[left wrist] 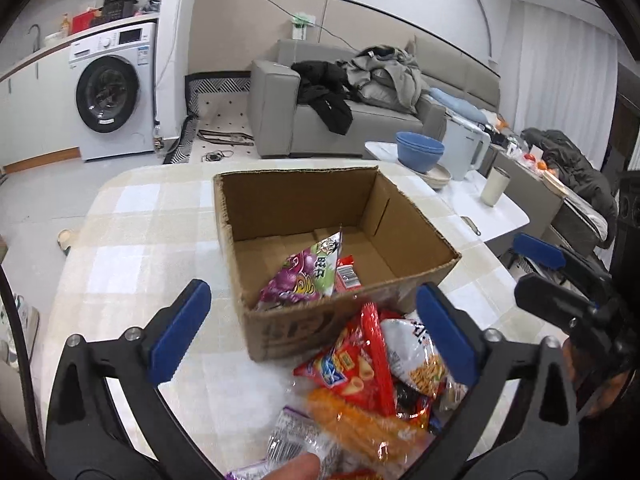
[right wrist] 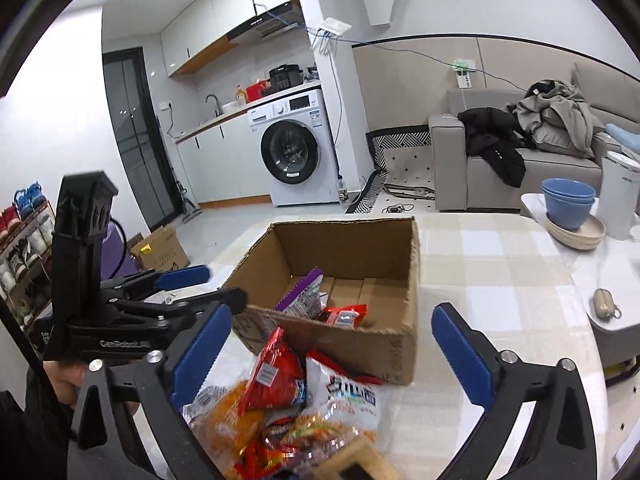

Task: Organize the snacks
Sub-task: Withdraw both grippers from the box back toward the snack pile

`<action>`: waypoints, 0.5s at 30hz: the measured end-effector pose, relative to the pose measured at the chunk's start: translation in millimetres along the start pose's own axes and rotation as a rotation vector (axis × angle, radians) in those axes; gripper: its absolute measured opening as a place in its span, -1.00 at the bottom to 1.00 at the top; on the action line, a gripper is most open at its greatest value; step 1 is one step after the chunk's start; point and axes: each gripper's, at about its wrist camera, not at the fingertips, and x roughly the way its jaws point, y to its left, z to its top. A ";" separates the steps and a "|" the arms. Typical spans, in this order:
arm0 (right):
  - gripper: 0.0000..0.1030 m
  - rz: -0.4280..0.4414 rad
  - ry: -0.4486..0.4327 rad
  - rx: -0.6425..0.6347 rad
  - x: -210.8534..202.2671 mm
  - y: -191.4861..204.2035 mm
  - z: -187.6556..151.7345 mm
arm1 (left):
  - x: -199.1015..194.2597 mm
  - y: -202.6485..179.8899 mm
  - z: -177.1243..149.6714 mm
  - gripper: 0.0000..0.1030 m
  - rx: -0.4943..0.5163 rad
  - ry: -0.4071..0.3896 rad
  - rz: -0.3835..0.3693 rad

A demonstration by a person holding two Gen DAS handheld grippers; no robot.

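A checked tabletop [left wrist: 132, 240] carries an open cardboard box [left wrist: 404, 220] set toward its far edge; inside the box, against the near wall, lie a purple-and-green snack bag [left wrist: 304, 276] and a small red packet [left wrist: 347, 276]. Just in front of the box's near wall, toward the near edge of the tabletop, sits a loose pile of snack packets [left wrist: 360, 380], red, orange and white. The left gripper [left wrist: 316, 332] hangs above this pile with its blue pads spread wide, holding nothing. The right gripper [right wrist: 332, 356] is likewise gaping over the same pile, nothing between its fingers, the box just beyond its tips
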 end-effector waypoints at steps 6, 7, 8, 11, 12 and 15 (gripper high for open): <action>1.00 -0.024 0.014 -0.007 -18.8 -5.4 -17.8 | -30.9 4.7 -20.9 0.98 -0.010 -0.021 0.011; 1.00 -0.030 0.021 -0.013 -20.5 -5.8 -21.5 | -34.9 5.9 -24.6 0.98 -0.008 -0.021 0.020; 1.00 -0.033 0.026 -0.017 -22.1 -6.3 -25.1 | -38.2 7.6 -27.8 0.97 -0.007 -0.019 0.027; 1.00 -0.024 0.055 -0.030 -23.5 -6.7 -37.0 | -47.1 12.4 -41.0 0.97 -0.012 -0.013 0.037; 1.00 -0.029 0.063 -0.039 -23.7 -6.2 -41.3 | -50.5 14.8 -44.7 0.97 -0.014 -0.013 0.039; 1.00 -0.033 0.088 -0.065 -21.2 -3.8 -50.1 | -55.2 18.2 -52.8 0.97 -0.024 -0.007 0.048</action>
